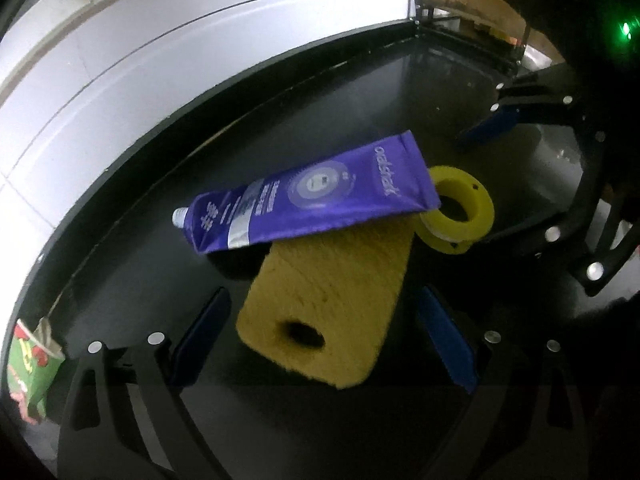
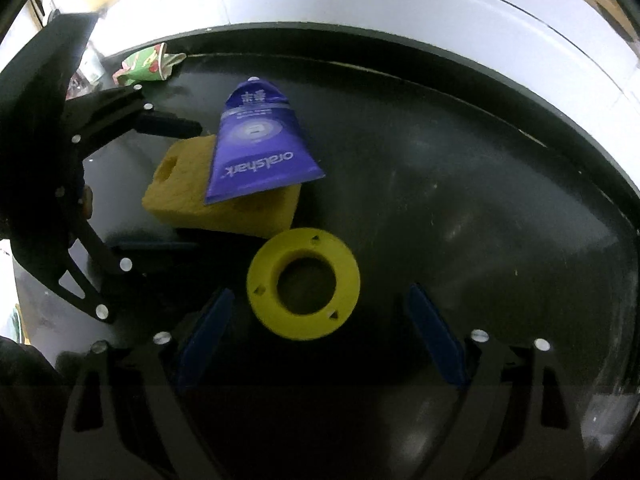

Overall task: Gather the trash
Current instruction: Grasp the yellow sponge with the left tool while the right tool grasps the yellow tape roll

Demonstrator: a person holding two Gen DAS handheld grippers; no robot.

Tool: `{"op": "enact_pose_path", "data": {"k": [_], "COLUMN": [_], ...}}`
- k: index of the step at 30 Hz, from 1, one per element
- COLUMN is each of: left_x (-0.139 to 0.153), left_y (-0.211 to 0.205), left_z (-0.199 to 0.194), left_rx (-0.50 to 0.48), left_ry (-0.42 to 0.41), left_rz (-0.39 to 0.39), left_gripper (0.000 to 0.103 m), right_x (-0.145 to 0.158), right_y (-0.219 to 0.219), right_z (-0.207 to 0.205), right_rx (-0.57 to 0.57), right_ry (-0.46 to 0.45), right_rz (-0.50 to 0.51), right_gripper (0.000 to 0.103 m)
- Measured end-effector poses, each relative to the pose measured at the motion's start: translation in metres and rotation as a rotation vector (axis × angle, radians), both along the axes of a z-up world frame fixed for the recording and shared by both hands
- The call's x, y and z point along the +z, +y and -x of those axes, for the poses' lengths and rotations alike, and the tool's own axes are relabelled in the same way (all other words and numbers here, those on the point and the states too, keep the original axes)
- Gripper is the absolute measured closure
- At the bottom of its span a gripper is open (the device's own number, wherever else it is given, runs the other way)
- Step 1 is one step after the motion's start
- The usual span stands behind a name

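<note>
A yellow sponge [image 1: 320, 300] with a hole near one end lies on the black table [image 1: 360, 92]. A purple toothpaste tube [image 1: 312, 196] rests across its far end. A yellow plastic ring [image 1: 460, 208] sits just beside the tube's flat end. My left gripper [image 1: 324, 340] is open, its blue fingers on either side of the sponge's near end and apart from it. In the right wrist view, my right gripper [image 2: 320, 336] is open, with the ring [image 2: 304, 284] just ahead of its fingertips, untouched. The sponge [image 2: 224, 200] and tube [image 2: 256, 144] lie beyond.
A crumpled green and red paper cup [image 2: 148, 66] lies near the table's edge; in the left wrist view the cup [image 1: 32, 368] shows at the far left. White floor tiles [image 1: 120, 60] lie past the rim. The other gripper's blue finger [image 1: 492, 124] reaches in from the right.
</note>
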State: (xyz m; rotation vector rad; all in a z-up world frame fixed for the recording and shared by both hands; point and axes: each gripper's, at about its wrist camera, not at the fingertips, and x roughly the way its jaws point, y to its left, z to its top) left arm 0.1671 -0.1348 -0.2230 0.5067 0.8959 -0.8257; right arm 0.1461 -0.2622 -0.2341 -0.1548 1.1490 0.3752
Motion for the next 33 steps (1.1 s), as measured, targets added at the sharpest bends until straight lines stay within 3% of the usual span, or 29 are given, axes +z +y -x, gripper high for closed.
{"op": "enact_pose_path", "data": {"k": [4, 6, 7, 11, 15, 25, 33], "left_x": [-0.008, -0.007, -0.006, 0.0, 0.012, 0.047, 0.064], "left_y": [-0.005, -0.006, -0.007, -0.007, 0.0, 0.024, 0.043], "left_z": [-0.003, -0.002, -0.001, 0.002, 0.022, 0.119, 0.161], "left_rx": [-0.02, -0.026, -0.026, -0.01, 0.031, 0.153, 0.264], "left_ry": [0.036, 0.034, 0.035, 0.071, 0.07, 0.045, 0.023], "left_rz": [0.019, 0.025, 0.025, 0.036, 0.035, 0.049, 0.054], "left_gripper": [0.024, 0.031, 0.039, 0.046, 0.047, 0.047, 0.047], "right_x": [-0.006, -0.005, -0.005, 0.0, 0.015, 0.057, 0.081], "right_y": [0.008, 0.011, 0.012, 0.012, 0.006, -0.008, 0.004], "right_z": [-0.004, -0.002, -0.003, 0.002, 0.021, 0.081, 0.124], "right_rx": [0.054, 0.072, 0.078, 0.077, 0.067, 0.063, 0.092], "right_ry": [0.008, -0.012, -0.011, -0.017, -0.041, -0.114, -0.163], "right_rz": [0.031, 0.046, 0.048, 0.037, 0.035, 0.037, 0.029], "right_gripper": [0.034, 0.048, 0.048, 0.048, 0.048, 0.048, 0.048]}}
